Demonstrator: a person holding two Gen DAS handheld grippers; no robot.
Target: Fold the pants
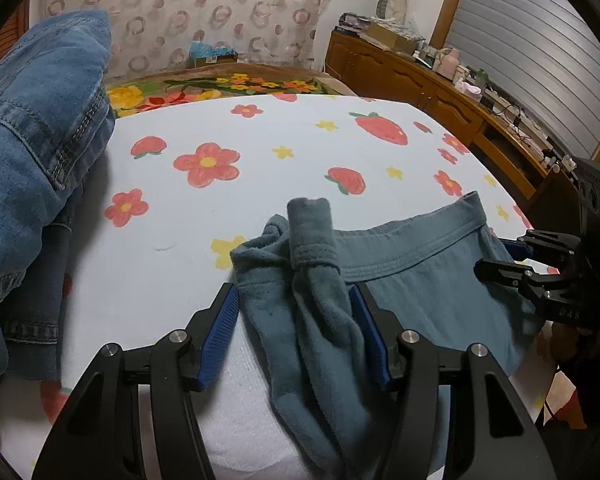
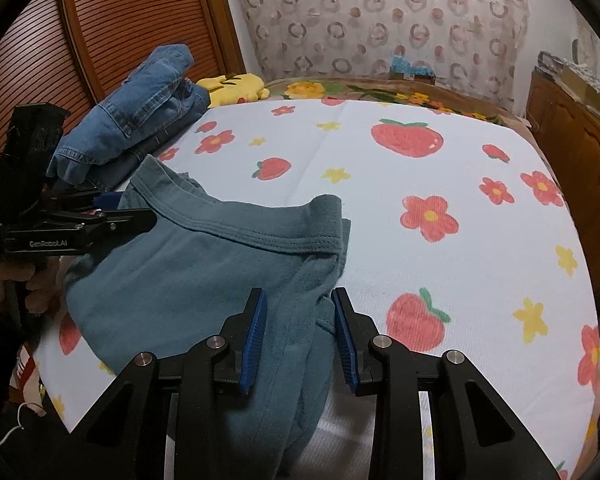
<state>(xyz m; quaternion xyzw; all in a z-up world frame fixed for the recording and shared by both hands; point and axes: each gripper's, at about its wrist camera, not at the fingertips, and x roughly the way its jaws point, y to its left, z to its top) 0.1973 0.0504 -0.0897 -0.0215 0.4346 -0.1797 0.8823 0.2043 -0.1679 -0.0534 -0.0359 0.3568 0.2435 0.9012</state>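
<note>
Teal-grey soft pants (image 1: pixel 412 276) lie at the near edge of the bed, waistband toward the far side; they also show in the right wrist view (image 2: pixel 204 272). My left gripper (image 1: pixel 294 292) is open, its blue pads on either side of a bunched-up left corner of the pants. My right gripper (image 2: pixel 298 296) is open around the right corner of the waistband. Each gripper shows in the other's view: the right gripper (image 1: pixel 500 268) at the right edge, the left gripper (image 2: pixel 140 216) at the left edge, over the waistband.
The bed has a white sheet (image 2: pixel 380 200) printed with flowers and strawberries. Folded blue jeans (image 1: pixel 40 140) are stacked at the left of the bed, also seen in the right wrist view (image 2: pixel 140 116). A yellow plush toy (image 2: pixel 236 84) lies behind. A wooden cabinet (image 1: pixel 420 80) stands right.
</note>
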